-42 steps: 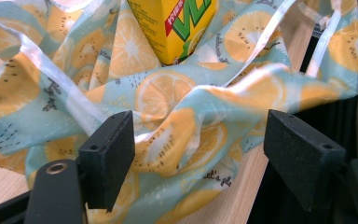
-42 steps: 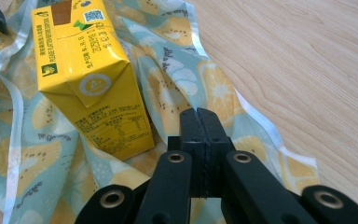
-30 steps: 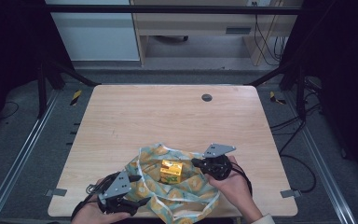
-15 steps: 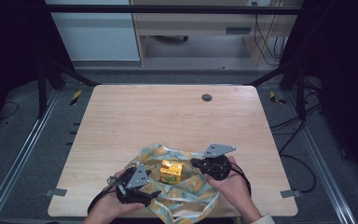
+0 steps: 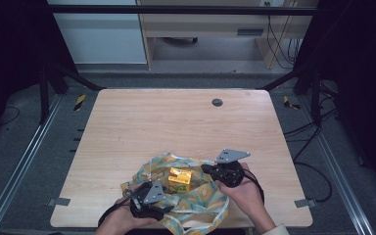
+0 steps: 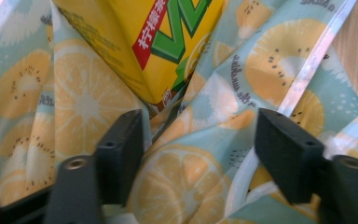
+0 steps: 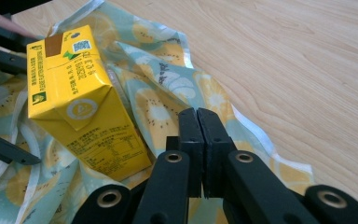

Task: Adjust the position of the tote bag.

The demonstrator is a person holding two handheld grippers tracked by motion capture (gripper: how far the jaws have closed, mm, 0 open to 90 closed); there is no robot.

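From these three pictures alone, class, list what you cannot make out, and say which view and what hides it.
- Yellow drink carton: top cut off by the left gripper view's upper edge.
- Right tool: jaws pressed together; whether cloth is pinched between them can't be told.
- Dark round spot on the table: too small in the high view to identify.
- Left tool: its jaws too small to read in the high view.

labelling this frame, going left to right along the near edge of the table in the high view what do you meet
left tongs → yellow drink carton standing on the fruit-print cloth → right tongs
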